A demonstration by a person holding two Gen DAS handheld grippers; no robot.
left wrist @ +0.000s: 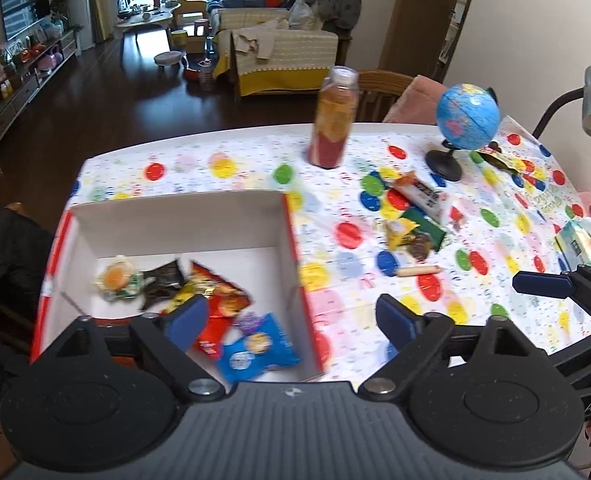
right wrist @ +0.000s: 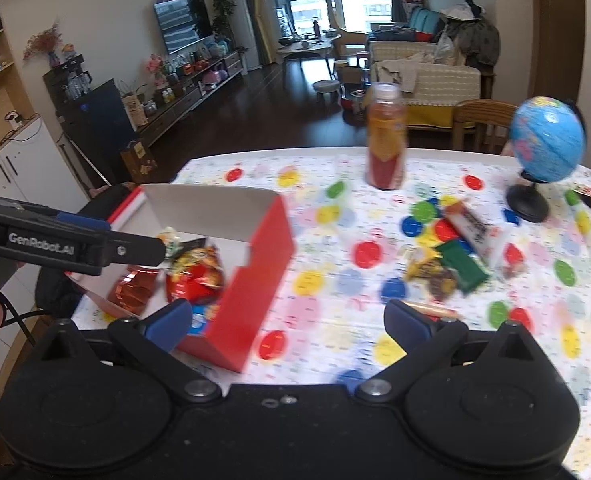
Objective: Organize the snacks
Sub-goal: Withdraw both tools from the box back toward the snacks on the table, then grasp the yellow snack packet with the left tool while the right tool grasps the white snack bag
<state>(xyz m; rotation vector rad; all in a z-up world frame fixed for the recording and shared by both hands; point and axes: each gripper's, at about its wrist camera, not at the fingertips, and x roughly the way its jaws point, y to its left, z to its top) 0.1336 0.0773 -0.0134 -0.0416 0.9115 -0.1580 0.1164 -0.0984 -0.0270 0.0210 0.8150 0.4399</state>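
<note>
1. An open box (left wrist: 175,220) is set on the table (left wrist: 375,320), ahead and to the left of the left tongs (left wrist: 291,320).
2. Several snack packets (left wrist: 219,300) are held inside the box, just beyond the left finger (left wrist: 187,316).
3. A loose pile of snacks (left wrist: 413,216) is laid on the table, ahead and to the right.
4. A bottle (left wrist: 333,120) is stood upright beyond the pile, with a globe (left wrist: 465,120) to its right.
5. The right tongs (right wrist: 289,322) are held before the box's near corner.
</note>
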